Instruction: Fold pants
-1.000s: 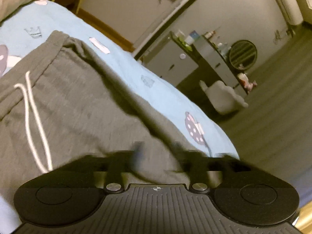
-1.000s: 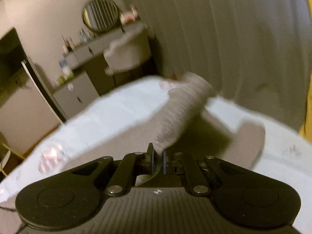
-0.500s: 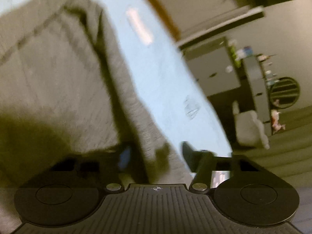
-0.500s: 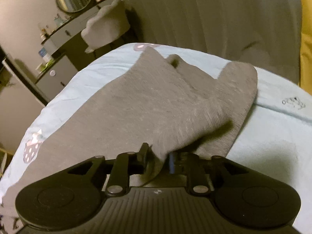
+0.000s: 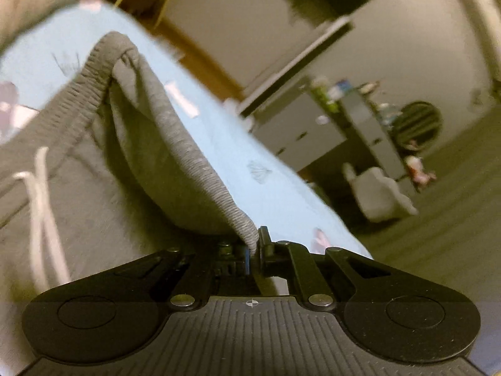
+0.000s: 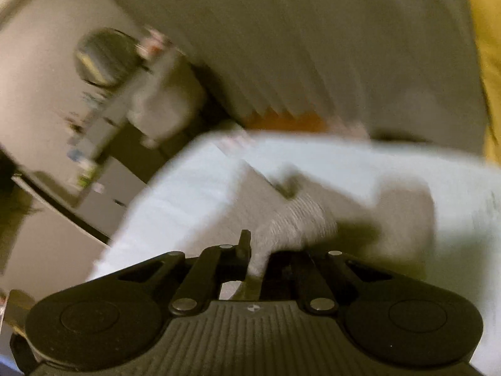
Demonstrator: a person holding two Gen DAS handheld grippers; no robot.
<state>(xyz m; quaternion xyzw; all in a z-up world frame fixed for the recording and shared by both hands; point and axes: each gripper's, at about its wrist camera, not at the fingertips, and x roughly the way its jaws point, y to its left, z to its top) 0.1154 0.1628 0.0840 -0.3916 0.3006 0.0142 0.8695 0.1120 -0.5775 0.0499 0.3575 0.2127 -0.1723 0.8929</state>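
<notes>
Left gripper (image 5: 254,252): jaws pressed together on the ribbed waistband (image 5: 200,163) of the grey pants (image 5: 94,219), that edge lifted in an arc off the bed; white drawstring (image 5: 40,206) lying on the flat part. Right gripper (image 6: 255,250): pinching a ribbed cuff (image 6: 297,219), raised; view blurred, the second leg (image 6: 407,206) apparently flat beyond. Pants: spread lengthwise on the light-blue sheet (image 5: 225,144). Progress, as judged: early; one side gripped at both ends, no finished fold visible; lengthwise fold and later halving remain. Room: bare sheet beside the garment; bed edge near on the left gripper's right, floor below; curtain (image 6: 313,47) past the foot.
</notes>
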